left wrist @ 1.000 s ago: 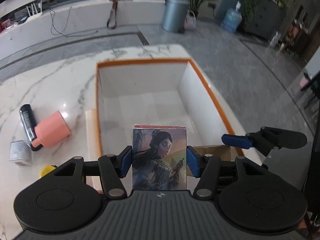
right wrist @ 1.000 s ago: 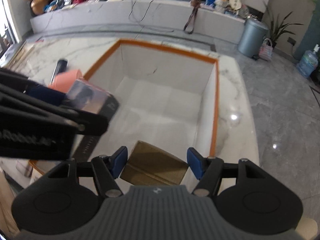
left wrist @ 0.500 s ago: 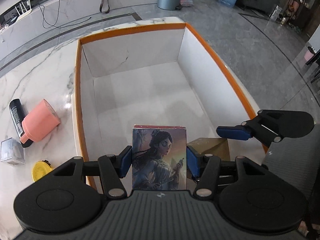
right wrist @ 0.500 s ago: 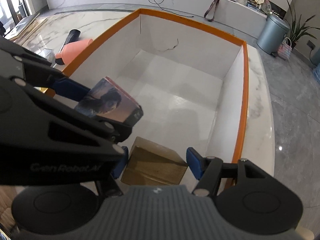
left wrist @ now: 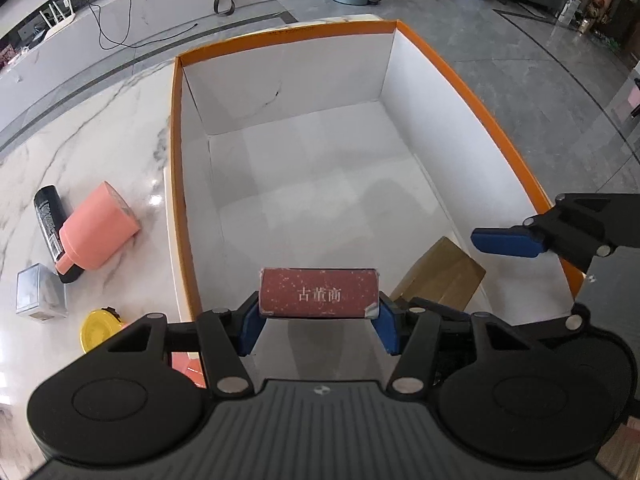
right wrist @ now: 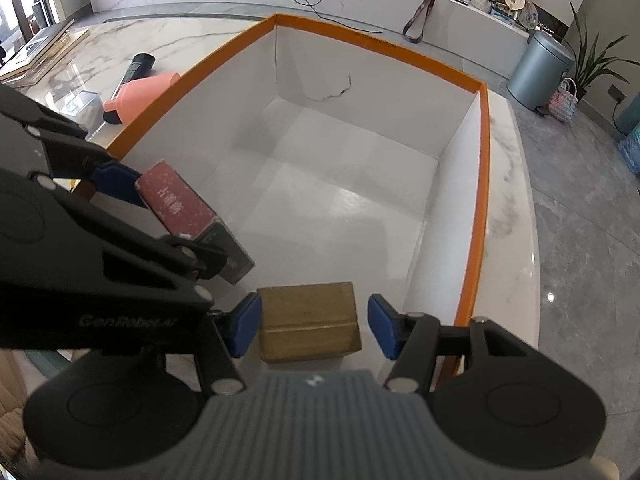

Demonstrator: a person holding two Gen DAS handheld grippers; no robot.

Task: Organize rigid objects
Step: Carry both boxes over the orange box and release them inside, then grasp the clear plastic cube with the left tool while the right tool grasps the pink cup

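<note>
**Two grippers over the orange-edged box**

The left gripper [left wrist: 318, 322] holds a red card box [left wrist: 319, 293] tightly between its blue pads, over the near part of the white box with orange rim [left wrist: 472, 92]. The right gripper [right wrist: 314, 326] is closing around a brown carton [right wrist: 308, 326] that sits on the box floor near the right wall; small gaps remain on both sides, so the pads do not press yet. In the left wrist view, at 9 o'clock outside the box, a pink cup [left wrist: 98, 228], a black can [left wrist: 48, 216], a silver box [left wrist: 38, 292] and a yellow lid [left wrist: 98, 330] lie on the marble table [left wrist: 100, 140].
</note>
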